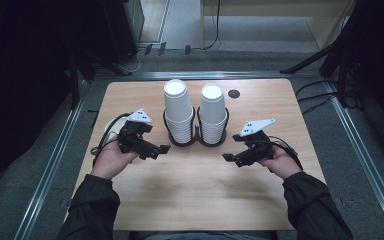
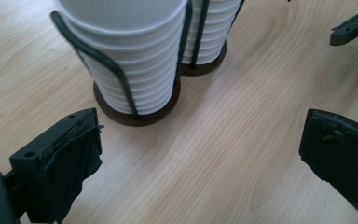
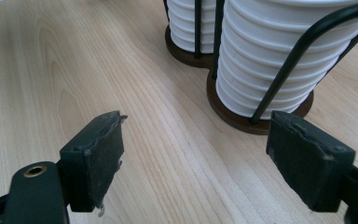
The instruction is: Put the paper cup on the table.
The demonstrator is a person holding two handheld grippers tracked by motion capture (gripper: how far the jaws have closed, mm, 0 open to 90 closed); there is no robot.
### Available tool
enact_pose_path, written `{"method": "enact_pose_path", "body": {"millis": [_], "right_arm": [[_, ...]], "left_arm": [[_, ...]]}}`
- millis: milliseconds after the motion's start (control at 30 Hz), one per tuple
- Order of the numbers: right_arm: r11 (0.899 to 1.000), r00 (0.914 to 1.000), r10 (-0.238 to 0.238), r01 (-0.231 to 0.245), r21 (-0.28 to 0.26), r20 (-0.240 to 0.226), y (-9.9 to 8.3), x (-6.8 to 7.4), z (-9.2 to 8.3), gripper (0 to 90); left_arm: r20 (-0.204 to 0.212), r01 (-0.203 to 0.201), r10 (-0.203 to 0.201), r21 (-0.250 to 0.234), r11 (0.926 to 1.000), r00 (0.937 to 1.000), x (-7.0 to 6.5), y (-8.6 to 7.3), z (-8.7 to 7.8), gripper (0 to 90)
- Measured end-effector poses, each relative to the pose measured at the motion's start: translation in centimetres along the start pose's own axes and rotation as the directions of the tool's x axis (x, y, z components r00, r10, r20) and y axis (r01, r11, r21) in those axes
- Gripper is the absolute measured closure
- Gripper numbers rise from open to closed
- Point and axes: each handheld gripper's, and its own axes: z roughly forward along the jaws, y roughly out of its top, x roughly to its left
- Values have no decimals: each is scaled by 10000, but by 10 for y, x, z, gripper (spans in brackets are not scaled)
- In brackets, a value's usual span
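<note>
Two stacks of white paper cups stand in black wire holders on dark round bases at the table's middle back: the left stack and the right stack. My left gripper hovers low, left of and in front of the left holder, open with nothing between its pads. In the left gripper view the left stack is close ahead, the other stack behind it. My right gripper sits right of and in front of the right holder, open and empty. The right gripper view has the right stack just beyond its right pad.
The wooden table has bare surface in front of the holders. A small dark round hole lies at the back right. Cables trail from both grippers. Metal floor rails run along both sides of the table, and a dark stand's legs rest behind.
</note>
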Motion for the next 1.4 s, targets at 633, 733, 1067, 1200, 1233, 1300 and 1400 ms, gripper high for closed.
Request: {"method": "enact_pose_path", "body": {"millis": [633, 733, 1067, 1200, 1233, 1300, 1400], "right_arm": [[9998, 9998, -160, 161, 80, -129, 0, 5, 2, 192], [9998, 9998, -158, 159, 92, -136, -1, 7, 2, 192], [9997, 9998, -138, 140, 189, -116, -5, 10, 0, 192], [9997, 9998, -165, 166, 185, -84, -6, 11, -1, 192], [9997, 9998, -183, 184, 187, -81, -6, 11, -1, 192], [9997, 9998, -181, 183, 190, -73, -7, 11, -1, 192], [9996, 9999, -157, 159, 216, -59, -8, 11, -2, 192]], "left_arm": [[1022, -1013, 1006, 8, 9949, 9897, -44, 9, 35, 0], [1137, -918, 933, -181, 9956, 9891, -48, 10, 40, 0], [1509, -857, 874, -178, 9962, 9847, -51, 14, 51, 0], [1620, -940, 960, -200, 9954, 9821, -52, 15, 53, 0], [1651, -971, 988, -188, 9951, 9813, -53, 16, 54, 0], [1644, -1037, 1054, -191, 9944, 9807, -54, 16, 55, 0], [1671, -1131, 1143, -170, 9934, 9793, -56, 16, 57, 0]]}}
